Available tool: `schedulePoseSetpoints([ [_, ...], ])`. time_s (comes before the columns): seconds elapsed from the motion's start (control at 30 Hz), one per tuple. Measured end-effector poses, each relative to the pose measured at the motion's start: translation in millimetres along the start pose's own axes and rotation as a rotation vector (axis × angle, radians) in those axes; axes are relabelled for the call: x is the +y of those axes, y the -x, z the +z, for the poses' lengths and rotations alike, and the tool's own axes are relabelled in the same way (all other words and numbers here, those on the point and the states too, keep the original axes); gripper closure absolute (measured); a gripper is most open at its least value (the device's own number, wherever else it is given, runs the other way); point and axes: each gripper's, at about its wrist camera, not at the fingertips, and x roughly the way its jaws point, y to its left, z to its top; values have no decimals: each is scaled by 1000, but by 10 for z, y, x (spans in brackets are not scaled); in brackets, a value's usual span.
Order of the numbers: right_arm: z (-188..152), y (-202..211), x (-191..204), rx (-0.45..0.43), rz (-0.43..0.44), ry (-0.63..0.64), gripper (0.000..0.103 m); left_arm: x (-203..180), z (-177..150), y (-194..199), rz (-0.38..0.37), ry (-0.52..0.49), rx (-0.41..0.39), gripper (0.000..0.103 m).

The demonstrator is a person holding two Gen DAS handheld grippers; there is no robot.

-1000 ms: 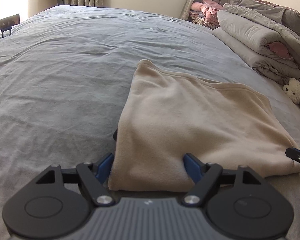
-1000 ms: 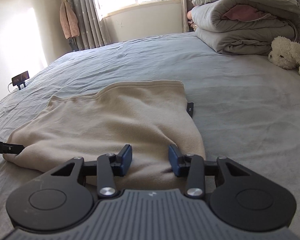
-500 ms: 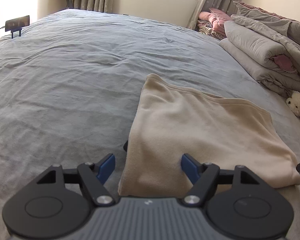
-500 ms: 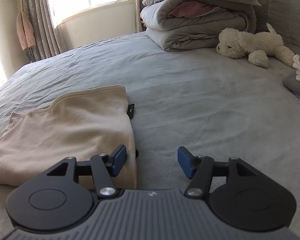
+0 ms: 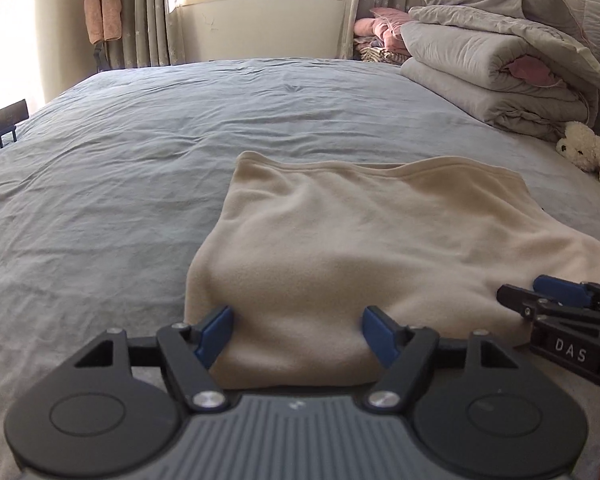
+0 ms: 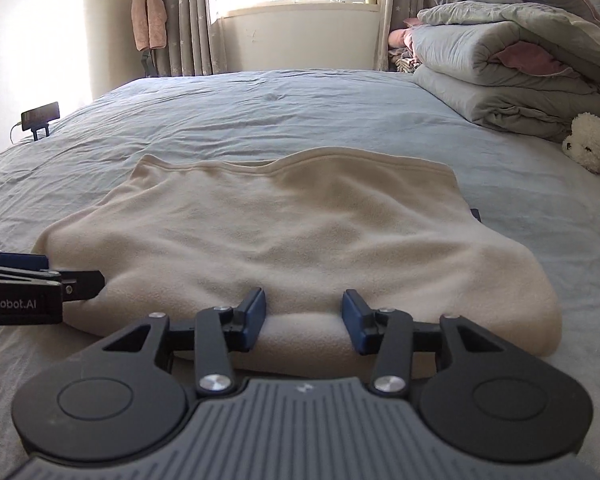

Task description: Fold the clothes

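Left wrist view, nearest first: the left gripper stands wide, its blue pads astride the near folded edge of the beige fleece, not visibly pinching it. At three o'clock the right gripper noses in; its jaws, narrower, have just been closing around a ridge of the same edge. Beyond lies the grey bedspread, with stacked quilts at one o'clock. Likely step: taking the near edge. Next, both should clamp, then carry it toward twelve o'clock.
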Motion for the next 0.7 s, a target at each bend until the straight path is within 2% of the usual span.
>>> schedulePoseSetpoints([
  [0.1, 76, 65, 24, 8, -16, -3, 57, -57, -17, 15, 17, -13, -3, 29],
  [0.17, 77, 162, 82, -26, 19, 11, 57, -50, -16, 15, 15, -12, -1, 29],
  [0.2, 55, 146, 110, -13, 22, 20, 61, -41, -13, 14, 13, -9, 0, 29],
  [0.3, -62, 18, 177, 3, 8, 61, 61, -38, -9, 3, 9, -11, 4, 29],
  [0.37, -20, 9, 165, 9, 6, 38, 61, -50, -12, 11, 13, -15, 1, 29],
  [0.43, 55, 78, 152, -3, 28, -11, 55, -40, 10, 48, 8, -1, -12, 29],
  [0.5, 69, 120, 168, -17, 70, -25, 56, -25, 35, 100, -6, 19, -35, 30],
  [0.57, -2, 39, 220, -6, 49, 15, 59, -19, 45, 120, -18, 26, -51, 30],
  [0.7, -15, -36, 249, -2, 34, 46, 57, -48, -20, -15, 29, -33, -9, 30],
])
